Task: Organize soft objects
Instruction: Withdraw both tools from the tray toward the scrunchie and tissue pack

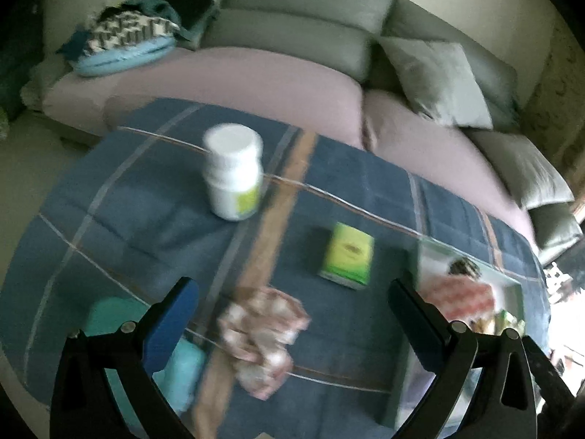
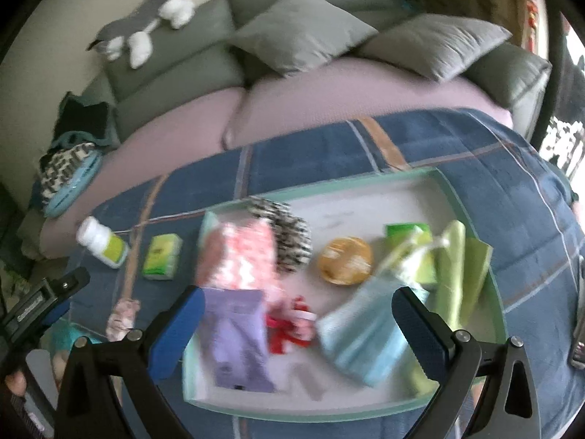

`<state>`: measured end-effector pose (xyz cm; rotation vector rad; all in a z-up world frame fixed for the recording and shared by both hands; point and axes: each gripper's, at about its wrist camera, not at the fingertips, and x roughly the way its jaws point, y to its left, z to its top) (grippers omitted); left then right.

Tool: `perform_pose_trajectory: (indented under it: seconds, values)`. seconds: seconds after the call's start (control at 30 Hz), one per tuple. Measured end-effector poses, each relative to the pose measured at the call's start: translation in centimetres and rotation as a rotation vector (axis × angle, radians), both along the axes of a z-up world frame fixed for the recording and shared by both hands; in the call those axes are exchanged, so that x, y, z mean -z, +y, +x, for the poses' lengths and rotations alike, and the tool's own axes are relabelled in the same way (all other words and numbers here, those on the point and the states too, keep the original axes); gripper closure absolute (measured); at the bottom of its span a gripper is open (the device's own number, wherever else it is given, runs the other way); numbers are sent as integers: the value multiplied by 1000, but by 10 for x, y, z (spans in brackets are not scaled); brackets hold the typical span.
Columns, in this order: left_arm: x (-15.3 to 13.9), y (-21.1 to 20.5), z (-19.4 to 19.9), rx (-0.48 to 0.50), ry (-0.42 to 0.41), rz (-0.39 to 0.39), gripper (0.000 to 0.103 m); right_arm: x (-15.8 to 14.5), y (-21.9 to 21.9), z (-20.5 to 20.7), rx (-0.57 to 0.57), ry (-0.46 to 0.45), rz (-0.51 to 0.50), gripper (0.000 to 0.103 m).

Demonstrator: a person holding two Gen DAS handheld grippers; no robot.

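Note:
My left gripper [image 1: 292, 314] is open and empty above a crumpled pink-and-white cloth [image 1: 261, 336] that lies on the blue plaid blanket [image 1: 128, 197]. A teal soft thing [image 1: 109, 318] sits by its left finger. My right gripper [image 2: 298, 325] is open and empty over a pale green tray [image 2: 464, 197]. The tray holds a pink-and-white cloth [image 2: 237, 256], a lilac cloth [image 2: 237, 344], a light blue cloth [image 2: 362, 336], a black-and-white knit piece [image 2: 289, 234], red-and-pink scraps [image 2: 289, 325] and green cloths [image 2: 460, 270]. The pink cloth shows in the right wrist view too [image 2: 122, 316].
A white bottle [image 1: 234, 172] and a green box [image 1: 347, 254] stand on the blanket left of the tray [image 1: 512, 281]. A round orange thing [image 2: 343, 259] lies in the tray. Behind is a grey sofa [image 1: 292, 25] with cushions [image 2: 303, 29], a plush toy [image 2: 142, 25] and folded cloths [image 1: 128, 36].

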<state>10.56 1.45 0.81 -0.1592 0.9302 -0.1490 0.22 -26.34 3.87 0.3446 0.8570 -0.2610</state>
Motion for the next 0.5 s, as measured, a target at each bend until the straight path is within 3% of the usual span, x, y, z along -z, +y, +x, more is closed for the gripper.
perform_pose_trajectory:
  seconds: [0.3,0.5]
  values:
    - [-2,43,6,-81,-4,-43,0,-7,57,25,-158,-52,-18,0]
    - [4,56,10,-90,38,-28,0,-2,86,36,-240,-48,-29,0]
